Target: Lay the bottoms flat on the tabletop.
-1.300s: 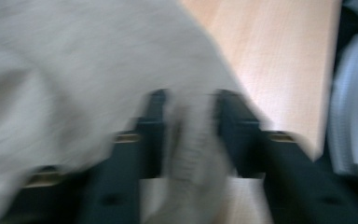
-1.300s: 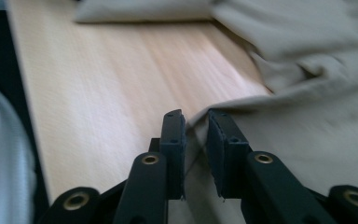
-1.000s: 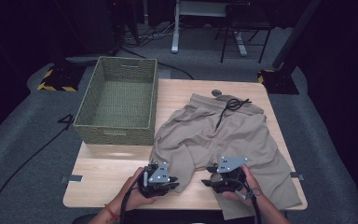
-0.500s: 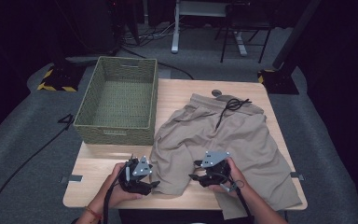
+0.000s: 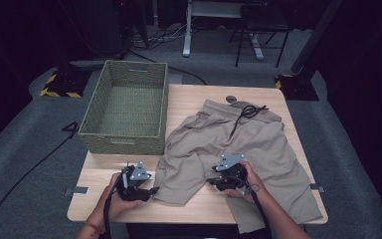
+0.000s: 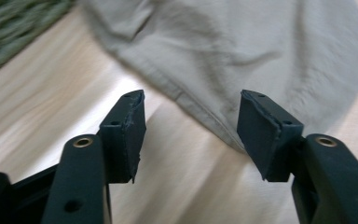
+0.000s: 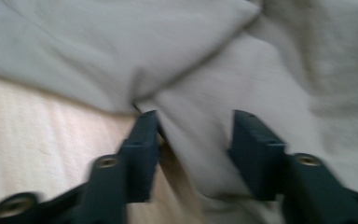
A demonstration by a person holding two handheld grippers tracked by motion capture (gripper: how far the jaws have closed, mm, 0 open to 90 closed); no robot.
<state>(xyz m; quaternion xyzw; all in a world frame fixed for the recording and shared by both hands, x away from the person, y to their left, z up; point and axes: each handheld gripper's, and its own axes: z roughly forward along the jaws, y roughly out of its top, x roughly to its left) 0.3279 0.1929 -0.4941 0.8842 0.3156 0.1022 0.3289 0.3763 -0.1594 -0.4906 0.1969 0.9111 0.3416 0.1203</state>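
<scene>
- Two grippers work at the near edge of the table (image 5: 104, 211), where a pair of beige shorts (image 5: 258, 144) lies flat, waistband and black drawstring (image 5: 243, 113) toward the far side
- Left gripper (image 5: 146, 191) sits just beside the hem of the left leg; its jaws stand partly open, have just been closing, and hold nothing yet, the hem lying between and ahead of them
- Right gripper (image 5: 214, 180) is over the crotch fold, jaws partly open and just closing, cloth between them but not visibly pinched
- To do this well, I judge each pair of jaws should slide low along the wood and take the hem fully before lifting
- Bare wood lies left of the shorts; the green woven basket (image 5: 124, 142) stands well apart at the far left; the right leg overhangs the near edge
</scene>
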